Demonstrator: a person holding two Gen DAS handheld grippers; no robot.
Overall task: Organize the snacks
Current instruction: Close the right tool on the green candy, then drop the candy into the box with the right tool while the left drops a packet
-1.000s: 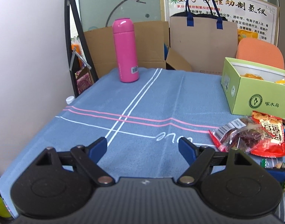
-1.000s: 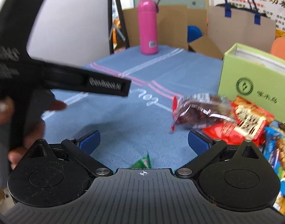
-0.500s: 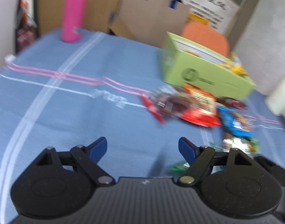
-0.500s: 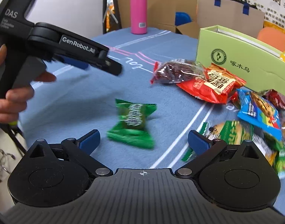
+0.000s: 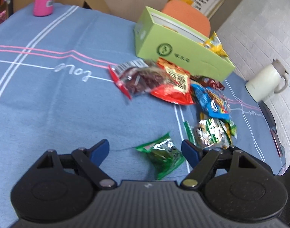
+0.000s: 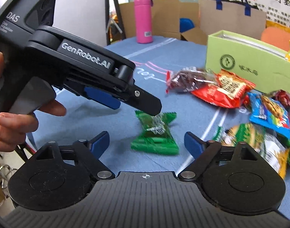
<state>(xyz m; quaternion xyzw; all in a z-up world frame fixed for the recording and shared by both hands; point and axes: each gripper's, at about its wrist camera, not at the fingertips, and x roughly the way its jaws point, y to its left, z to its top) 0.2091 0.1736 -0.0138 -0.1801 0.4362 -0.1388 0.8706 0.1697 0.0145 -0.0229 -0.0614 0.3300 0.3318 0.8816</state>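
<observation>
Green foil marks one small crinkled snack packet (image 6: 154, 133) lying alone on the blue cloth-covered table (image 5: 59, 98), apart from one heap of mixed snack bags (image 5: 183, 87) beside one light-green cardboard box (image 5: 183, 51). The left gripper (image 5: 145, 150) angles down over the packet, jaws apart, holding nothing. The right gripper (image 6: 146, 141) faces it, jaws closing, pads untouched.

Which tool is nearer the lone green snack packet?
Left. The left tool has a fingertip over the green packet, seemingly close to touching it. The right tool, jaws closing, sits just short of the packet, which lies ahead of its pads, not gripped.
</observation>
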